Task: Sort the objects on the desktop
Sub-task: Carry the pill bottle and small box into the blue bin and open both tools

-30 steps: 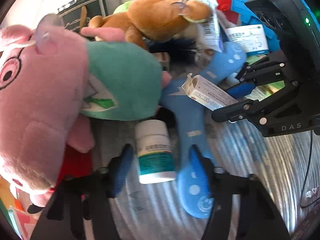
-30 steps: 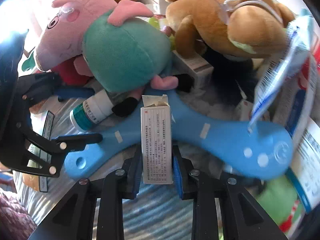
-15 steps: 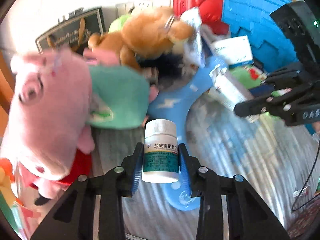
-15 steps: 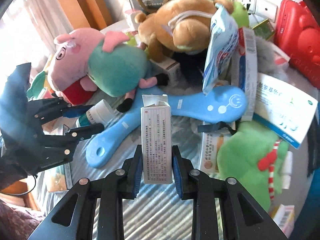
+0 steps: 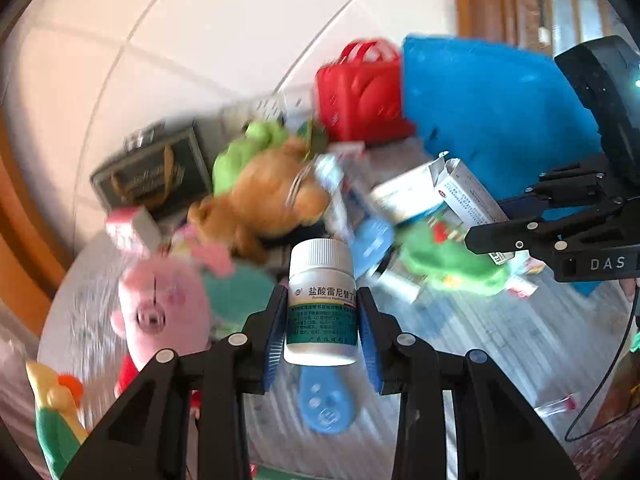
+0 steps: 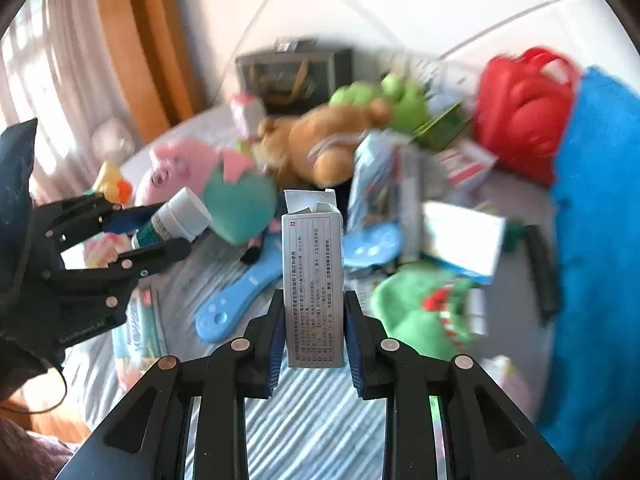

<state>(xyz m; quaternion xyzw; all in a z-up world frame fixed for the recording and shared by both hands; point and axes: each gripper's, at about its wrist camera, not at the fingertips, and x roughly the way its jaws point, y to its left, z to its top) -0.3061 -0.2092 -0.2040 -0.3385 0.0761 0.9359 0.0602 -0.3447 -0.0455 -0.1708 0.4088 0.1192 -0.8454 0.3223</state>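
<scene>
White tiled wall (image 5: 240,40) behind; wooden frame (image 6: 156,40) and curtain (image 6: 60,60) at left; black cable (image 5: 600,392) trailing.

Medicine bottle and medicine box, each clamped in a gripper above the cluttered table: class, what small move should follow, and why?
Probably carry both sideways towards a sorting spot. The left gripper holds the medicine bottle and the right gripper the medicine box, both lifted off the toys.
</scene>
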